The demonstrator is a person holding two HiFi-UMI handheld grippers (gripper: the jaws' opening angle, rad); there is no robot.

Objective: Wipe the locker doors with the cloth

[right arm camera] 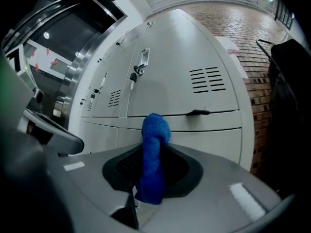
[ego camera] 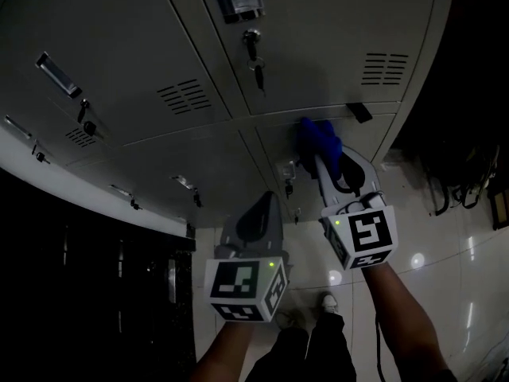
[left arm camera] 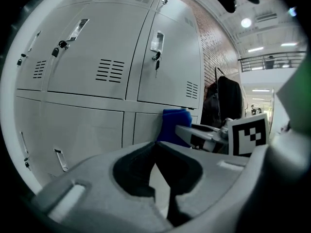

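Grey steel locker doors [ego camera: 318, 46] fill the head view, the lower rows dim and hard to read. The right claw [right arm camera: 154, 154] is clamped on the blue cloth [ego camera: 320, 138], which is held up at the seam between an upper and a lower door — whether it actually touches the metal cannot be made out. The left claw [left arm camera: 156, 143] is closed on nothing, lower and further left. Keys [ego camera: 256, 68] hang from one lock.

place: locker room | cues: grey steel lockers [ego camera: 143, 54]; tiled floor [ego camera: 445, 245]; brick wall [right arm camera: 233, 13]
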